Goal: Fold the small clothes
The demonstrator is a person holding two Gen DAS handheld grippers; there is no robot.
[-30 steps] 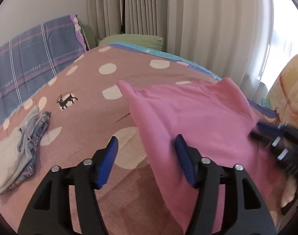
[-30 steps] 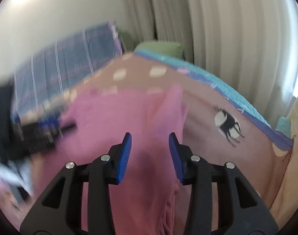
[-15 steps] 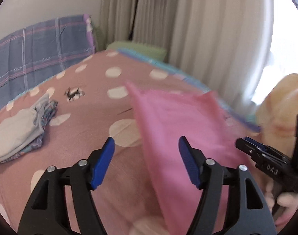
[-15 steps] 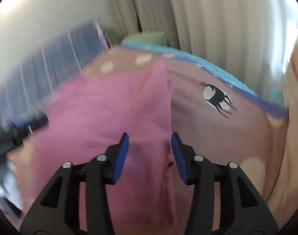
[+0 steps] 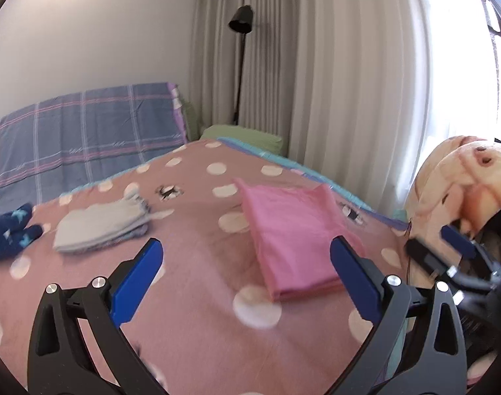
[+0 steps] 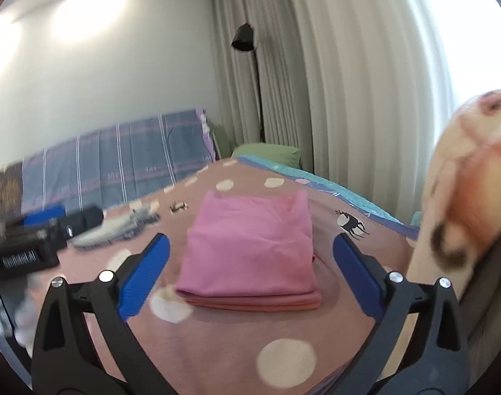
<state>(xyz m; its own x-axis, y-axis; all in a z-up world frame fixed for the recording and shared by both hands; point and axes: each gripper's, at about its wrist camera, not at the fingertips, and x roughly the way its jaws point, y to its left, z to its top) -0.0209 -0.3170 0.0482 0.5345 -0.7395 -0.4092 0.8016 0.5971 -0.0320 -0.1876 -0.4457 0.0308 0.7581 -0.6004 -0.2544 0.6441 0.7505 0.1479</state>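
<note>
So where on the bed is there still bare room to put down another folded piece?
Bare bedspread lies between the grey folded pile and the pink folded garment, and in front of both. It is crowded at the left edge by the navy starred garment, and at the right by the cream blanket.

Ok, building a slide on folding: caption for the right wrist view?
Right claw open, empty, above the folded pink garment lying on the dotted bedspread.
</note>
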